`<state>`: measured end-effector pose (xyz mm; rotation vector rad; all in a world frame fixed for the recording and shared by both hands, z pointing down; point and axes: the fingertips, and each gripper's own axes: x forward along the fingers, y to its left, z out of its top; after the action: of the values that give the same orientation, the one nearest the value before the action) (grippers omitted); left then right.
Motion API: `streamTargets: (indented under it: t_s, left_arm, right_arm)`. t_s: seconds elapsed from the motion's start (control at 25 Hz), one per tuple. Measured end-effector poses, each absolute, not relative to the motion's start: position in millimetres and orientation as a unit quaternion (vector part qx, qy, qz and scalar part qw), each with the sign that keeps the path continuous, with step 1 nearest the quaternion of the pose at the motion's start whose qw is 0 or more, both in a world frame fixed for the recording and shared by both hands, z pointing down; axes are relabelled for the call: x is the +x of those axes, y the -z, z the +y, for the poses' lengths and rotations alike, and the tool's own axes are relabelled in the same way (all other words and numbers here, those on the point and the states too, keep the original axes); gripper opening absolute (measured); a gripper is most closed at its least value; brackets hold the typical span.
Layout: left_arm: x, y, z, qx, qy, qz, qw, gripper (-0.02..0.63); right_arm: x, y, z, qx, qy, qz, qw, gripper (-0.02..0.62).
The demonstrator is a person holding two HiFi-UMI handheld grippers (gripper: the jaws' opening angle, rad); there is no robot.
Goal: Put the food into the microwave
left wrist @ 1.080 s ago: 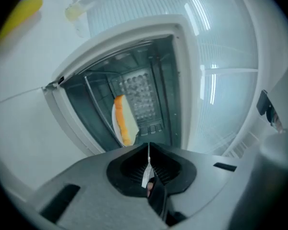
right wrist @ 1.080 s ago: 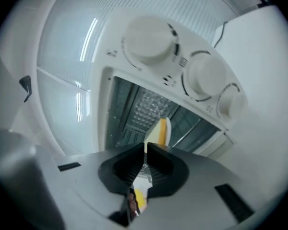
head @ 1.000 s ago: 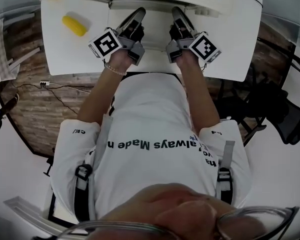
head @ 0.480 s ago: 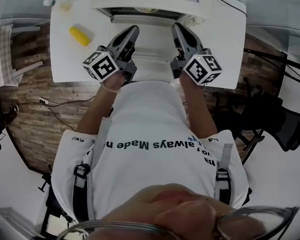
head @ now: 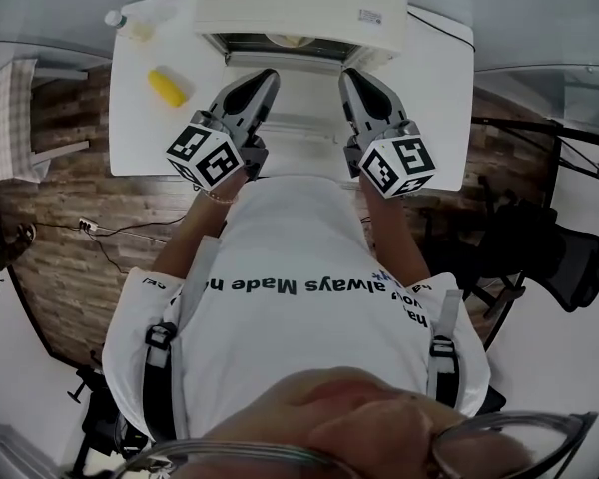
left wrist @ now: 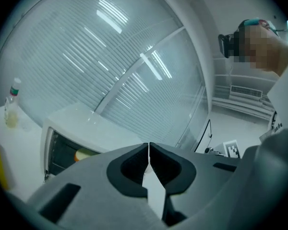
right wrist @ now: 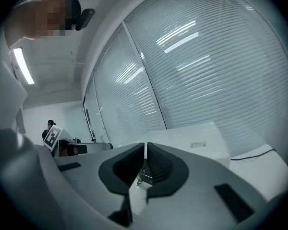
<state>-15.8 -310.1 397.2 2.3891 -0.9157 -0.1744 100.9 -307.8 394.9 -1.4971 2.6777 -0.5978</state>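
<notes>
- The room has a brown plank-patterned floor (head: 60,228) below the table. Slatted blinds (left wrist: 86,56) hang behind glass beyond the fingers. A black chair (head: 569,257) stands well off to the right of the right gripper (head: 347,76).
- The white table (head: 434,98) lies under both grippers and runs on past the fingertips.
- The microwave (head: 299,3) stands on the table just ahead of both pairs of fingers, its dark cavity open to view.
- The left gripper (head: 267,76) and the right gripper hover side by side and apart. Each pair of fingers is pressed together with nothing between.
- The food (left wrist: 84,153) sits inside the microwave, ahead and left of the left fingers.
- A yellow object (head: 167,86) lies on the table left of the left fingers.
- A small bottle (head: 130,23) stands farther ahead and left.
</notes>
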Motion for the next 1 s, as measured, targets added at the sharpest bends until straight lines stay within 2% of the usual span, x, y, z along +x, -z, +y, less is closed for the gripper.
streamTargets:
  t_s: [0.48, 1.0]
  left_arm:
    - [-8, -342, -288, 0.920, 0.055, -0.338, 0.193, 0.016]
    - [-12, -322, -274, 0.921, 0.058, -0.348, 0.164, 0.015]
  right_arm:
    - [90, -345, -279, -0.469, 0.121, 0.874, -0.020, 0.023]
    - [82, -319, -258, -0.466, 0.080, 0.880, -0.034, 0.023]
